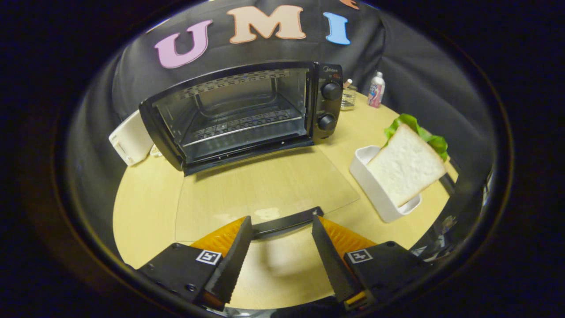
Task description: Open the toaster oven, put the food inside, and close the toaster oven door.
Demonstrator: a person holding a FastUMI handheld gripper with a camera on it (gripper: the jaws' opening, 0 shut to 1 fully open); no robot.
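Pale wooden worktop (pixel 145 207) under dim booth light. Nearest, claw (pixel 282 229) spread wide, flanking the dark handle (pixel 287 222) of the lowered glass door (pixel 265 190). Beyond, black toaster oven (pixel 247 110) gaping open, wire rack inside. Right of it, bread slice (pixel 406 165) with lettuce (pixel 419 130) propped in a white tray (pixel 368 179); farther, small bottle (pixel 376 90).

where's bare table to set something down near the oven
Bare table lies left of the open glass door, below the white appliance, and between oven and white dish. Crowded behind the oven's right: jar, bottle. The open hand-held gripper straddles the door handle.
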